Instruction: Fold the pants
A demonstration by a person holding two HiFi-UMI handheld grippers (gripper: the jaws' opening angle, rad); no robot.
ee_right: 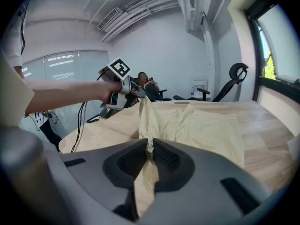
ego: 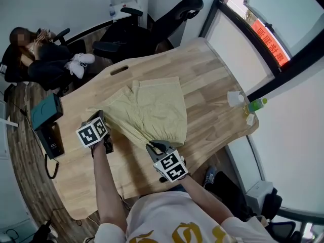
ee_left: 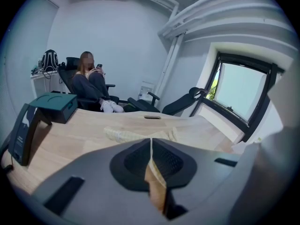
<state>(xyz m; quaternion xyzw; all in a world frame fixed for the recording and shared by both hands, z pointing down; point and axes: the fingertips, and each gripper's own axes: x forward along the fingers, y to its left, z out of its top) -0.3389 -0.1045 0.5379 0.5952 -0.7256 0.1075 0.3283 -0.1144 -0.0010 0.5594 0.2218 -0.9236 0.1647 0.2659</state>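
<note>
Pale yellow pants (ego: pixel 152 110) lie spread on the wooden table (ego: pixel 212 85), their near edge lifted off the surface. My left gripper (ego: pixel 101 116) is shut on the left end of that edge; in the left gripper view a thin strip of the pants (ee_left: pixel 154 177) is pinched between the pads. My right gripper (ego: pixel 156 147) is shut on the right end of the edge. The right gripper view shows the pants (ee_right: pixel 197 128) running from its jaws (ee_right: pixel 150 156) across to my left gripper (ee_right: pixel 136 92).
A teal box (ego: pixel 46 110) and a black device (ego: pixel 50 140) with a cable sit at the table's left. A white cup (ego: pixel 235 98) and green bottle (ego: pixel 257 105) stand near the right edge. A seated person (ego: pixel 35 54) and office chairs (ego: pixel 152 29) are behind the table.
</note>
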